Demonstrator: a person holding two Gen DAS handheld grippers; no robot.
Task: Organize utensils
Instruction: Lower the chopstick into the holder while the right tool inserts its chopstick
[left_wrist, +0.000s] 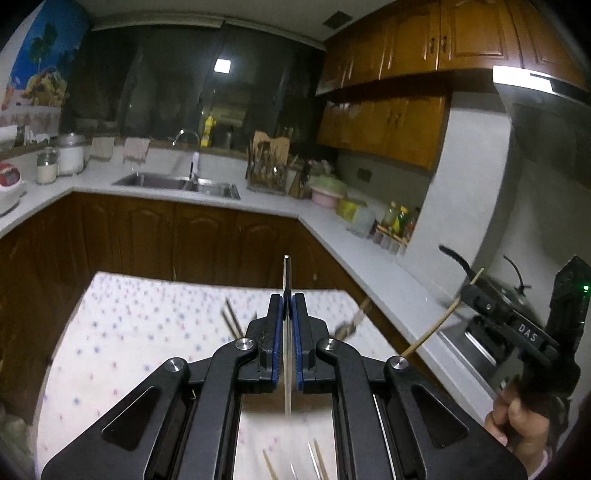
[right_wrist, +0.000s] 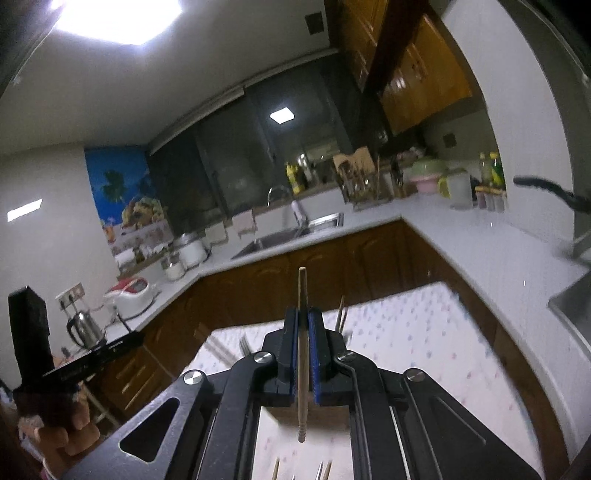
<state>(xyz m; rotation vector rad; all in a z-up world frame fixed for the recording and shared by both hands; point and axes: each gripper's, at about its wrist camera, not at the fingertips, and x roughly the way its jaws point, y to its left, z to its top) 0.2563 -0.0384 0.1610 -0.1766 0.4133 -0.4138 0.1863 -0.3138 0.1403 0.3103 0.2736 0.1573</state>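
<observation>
Above the dotted tablecloth (left_wrist: 147, 325): left gripper (left_wrist: 288, 306) pinching metal utensil (left_wrist: 287, 273), right gripper (right_wrist: 303, 325) pinching wooden chopstick (right_wrist: 303, 291), both running lengthwise along the fingers.

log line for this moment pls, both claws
left claw shut on metal chopstick | right claw shut on wooden chopstick | both raised above dotted cloth
</observation>
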